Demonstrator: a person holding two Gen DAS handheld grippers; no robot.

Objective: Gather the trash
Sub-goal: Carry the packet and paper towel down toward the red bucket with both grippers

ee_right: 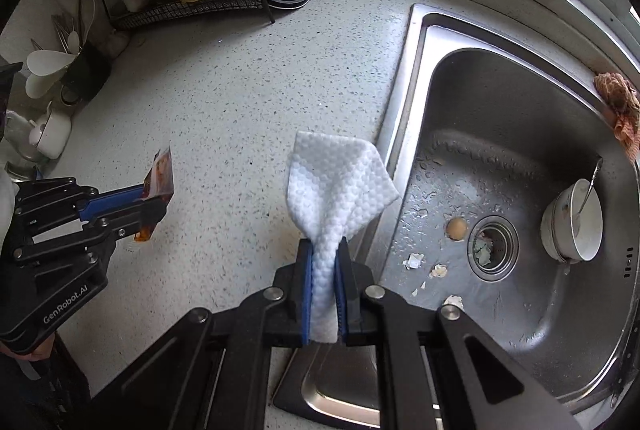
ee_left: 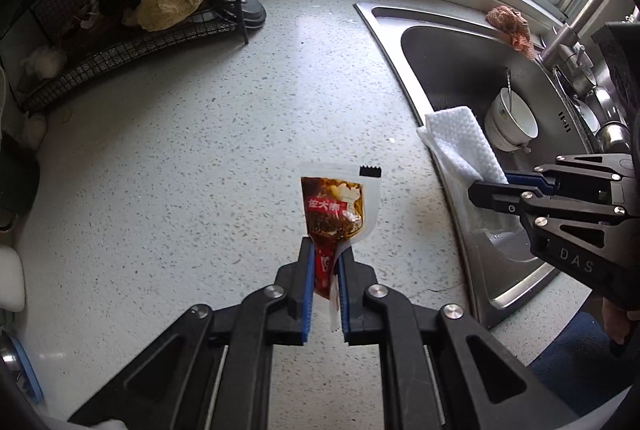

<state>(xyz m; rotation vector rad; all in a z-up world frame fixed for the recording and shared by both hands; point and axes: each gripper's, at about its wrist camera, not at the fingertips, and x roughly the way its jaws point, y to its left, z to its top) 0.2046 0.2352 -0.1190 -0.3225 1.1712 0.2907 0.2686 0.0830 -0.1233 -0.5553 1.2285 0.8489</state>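
Jaws of the left gripper point(ee_left: 325, 250) pinch the lower end of a brown and red printed sauce sachet with a clear torn edge point(ee_left: 336, 207), which stands upright above the speckled white stone table point(ee_left: 180, 149). Jaws of the right gripper point(ee_right: 324, 250) are pressed on a white dimpled paper towel point(ee_right: 336, 181), whose free end fans upward over the table's border with the stainless steel sink point(ee_right: 500, 101).

In the left wrist view, open table stretches from 9 to 12 o'clock of the sachet, ending at a black wire rack point(ee_left: 120, 41) at 10 o'clock. The sink rim runs close by at 3 o'clock, where the right gripper enters with the towel. In the right wrist view, the sink rim lies just at 3 o'clock of the towel, and the left gripper sits well apart at 9 o'clock.

The sachet looks crumpled, with dark sauce inside and red lettering on a band. The towel is twisted narrow between the pads and looks clean.

Inside the basin lie a white ceramic bowl holding a spoon point(ee_right: 572, 226) at 3 o'clock, pale eggshell scraps point(ee_right: 414, 262) and a drain strainer point(ee_right: 492, 246).
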